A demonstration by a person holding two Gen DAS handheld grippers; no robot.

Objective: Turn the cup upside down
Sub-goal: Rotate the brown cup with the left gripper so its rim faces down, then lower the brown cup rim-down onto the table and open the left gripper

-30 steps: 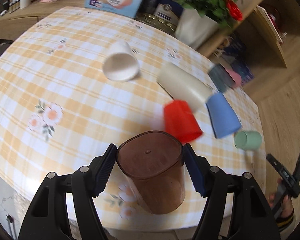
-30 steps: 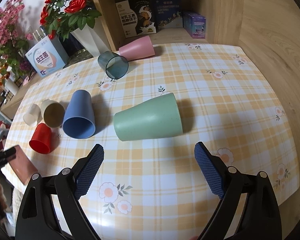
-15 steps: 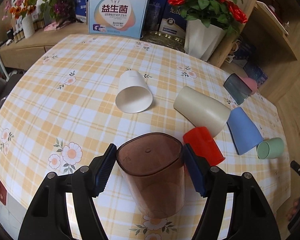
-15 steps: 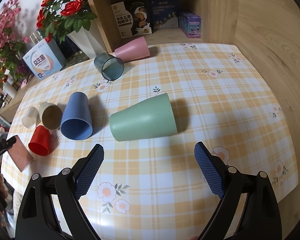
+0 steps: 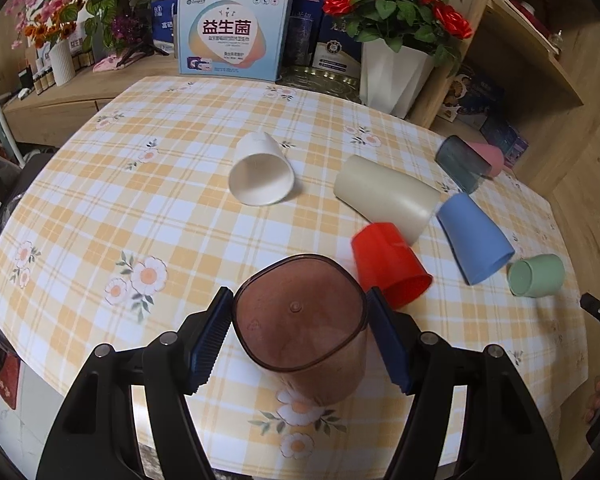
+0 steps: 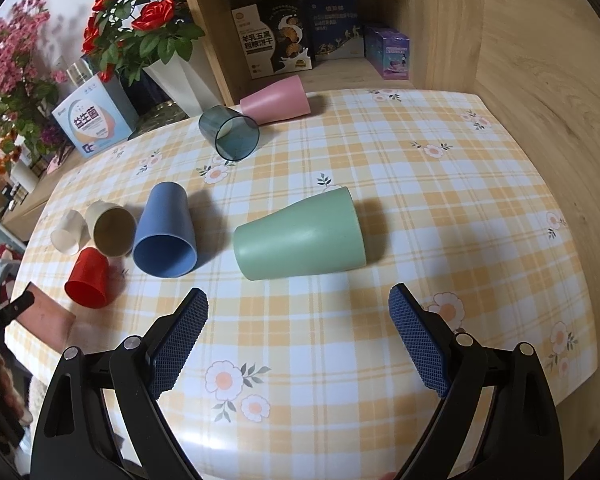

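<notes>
The left tool [image 5: 300, 322] grips the brown translucent cup [image 5: 302, 328], base up, now brought lower toward the tabletop [image 5: 100, 208] near edge — nearly placeable. The right tool [image 6: 298, 340] hangs open.

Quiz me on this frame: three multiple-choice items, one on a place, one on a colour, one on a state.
1. What lies nearest ahead of the right gripper?
A. green cup
B. white cup
C. pink cup

2. What colour is the cup between the pads of the left gripper?
A. blue
B. translucent brown
C. red

3. How is the right gripper?
A. shut on a cup
B. open, empty
C. out of view

Answers: 1 A, the green cup lies on its side just ahead. 2 B, the brown cup sits bottom-up between the pads. 3 B, its jaws are spread, holding nothing.
</notes>
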